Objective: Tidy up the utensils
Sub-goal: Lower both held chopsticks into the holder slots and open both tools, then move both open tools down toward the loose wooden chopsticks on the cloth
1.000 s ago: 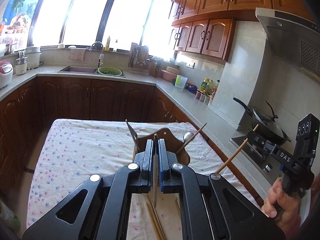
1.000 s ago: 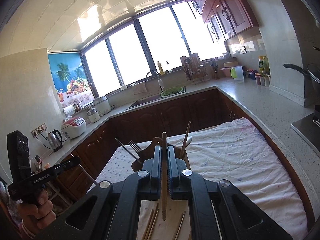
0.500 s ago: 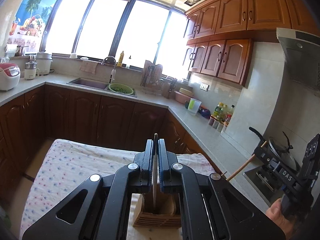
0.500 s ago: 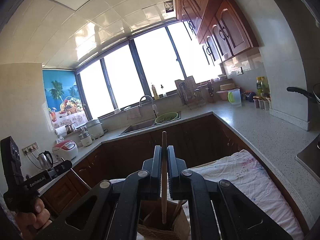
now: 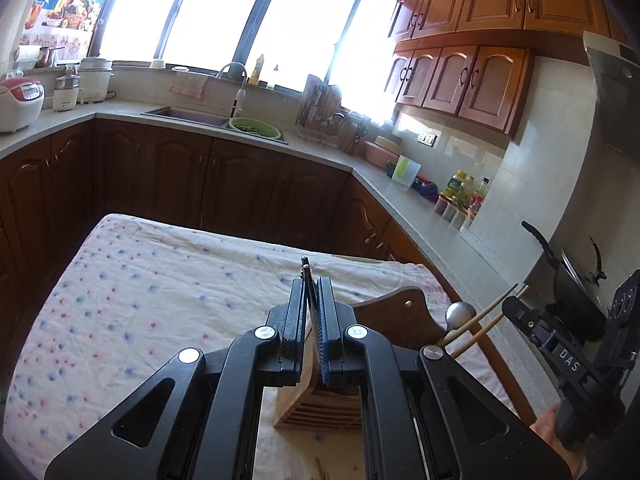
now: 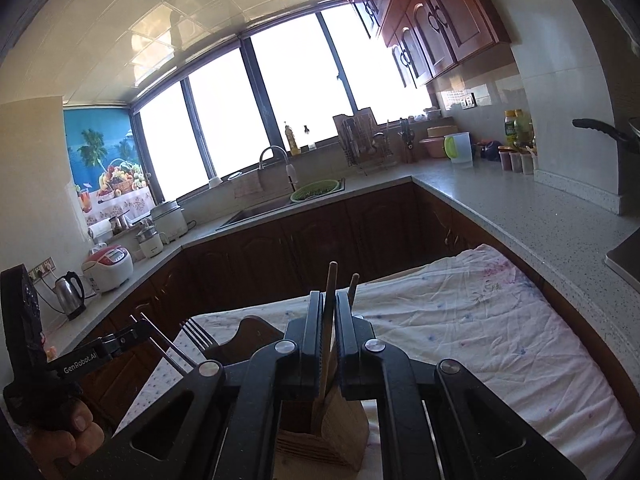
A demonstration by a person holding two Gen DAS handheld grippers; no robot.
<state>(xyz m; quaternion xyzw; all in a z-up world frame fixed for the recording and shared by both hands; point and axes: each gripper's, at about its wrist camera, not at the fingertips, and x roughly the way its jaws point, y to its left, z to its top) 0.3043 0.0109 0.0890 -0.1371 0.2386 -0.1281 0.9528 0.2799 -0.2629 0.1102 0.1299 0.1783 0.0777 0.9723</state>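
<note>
My left gripper (image 5: 312, 292) is shut on a thin dark chopstick (image 5: 306, 276) and holds it upright over the wooden utensil holder (image 5: 316, 408) on the cloth-covered table (image 5: 152, 292). My right gripper (image 6: 328, 308) is shut on a wooden chopstick (image 6: 330, 280), its lower end down inside the holder (image 6: 340, 428). A spoon (image 5: 460, 314) and wooden chopsticks (image 5: 484, 320) stick out of the holder's right side. A fork (image 6: 196, 334) leans out on its left. The right gripper shows in the left wrist view (image 5: 516, 308), the left gripper in the right wrist view (image 6: 136, 334).
Kitchen counters (image 6: 520, 216) wrap around the table, with a sink (image 5: 188, 114), a green colander (image 5: 254, 126), a dish rack (image 5: 320, 112), bottles (image 5: 460, 196) and a pan on the stove (image 5: 568, 280). Loose chopsticks lie on the cloth near the front edge (image 5: 320, 472).
Both grippers tipped up and then came back down over the holder. The chopsticks they hold now point into it. The jaws stayed shut.
</note>
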